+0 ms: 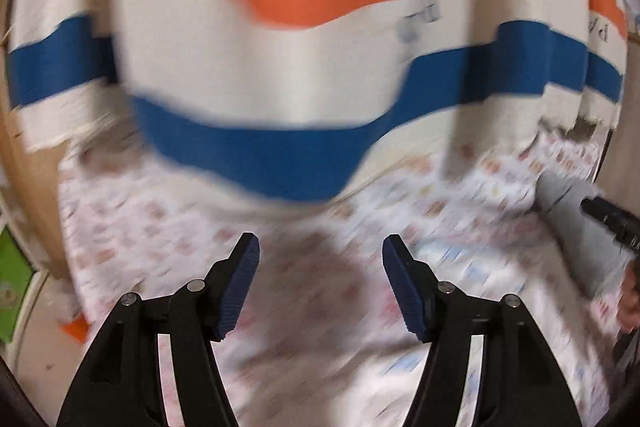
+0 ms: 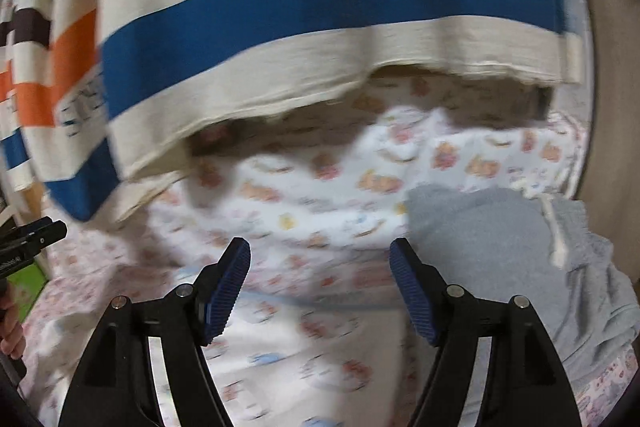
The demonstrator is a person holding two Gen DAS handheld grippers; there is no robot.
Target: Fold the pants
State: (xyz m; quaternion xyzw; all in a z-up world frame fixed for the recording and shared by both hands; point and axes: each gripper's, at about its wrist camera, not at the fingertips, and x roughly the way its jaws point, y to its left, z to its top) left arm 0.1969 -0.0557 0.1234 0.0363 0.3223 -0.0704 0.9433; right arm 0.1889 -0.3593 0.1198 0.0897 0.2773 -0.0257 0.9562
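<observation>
The grey pants [image 2: 504, 251] lie bunched on the printed bed sheet [image 2: 304, 195], with a white drawstring [image 2: 556, 231] on top. My right gripper [image 2: 320, 245] is open above the sheet just left of the pants, with nothing between its blue pads. In the left wrist view the pants [image 1: 568, 203] show only at the far right edge, with the black frame of my right gripper [image 1: 608, 221] over them. My left gripper [image 1: 321, 243] is open over bare sheet [image 1: 304, 307], well left of the pants and holding nothing. Both views are blurred.
A cream cloth with orange and blue stripes [image 1: 280, 47] hangs over the far side of the bed, its lower hem [image 2: 320, 83] just above the sheet. A green object [image 1: 14, 279] sits off the bed's left edge. A hand [image 2: 12, 331] shows at the left.
</observation>
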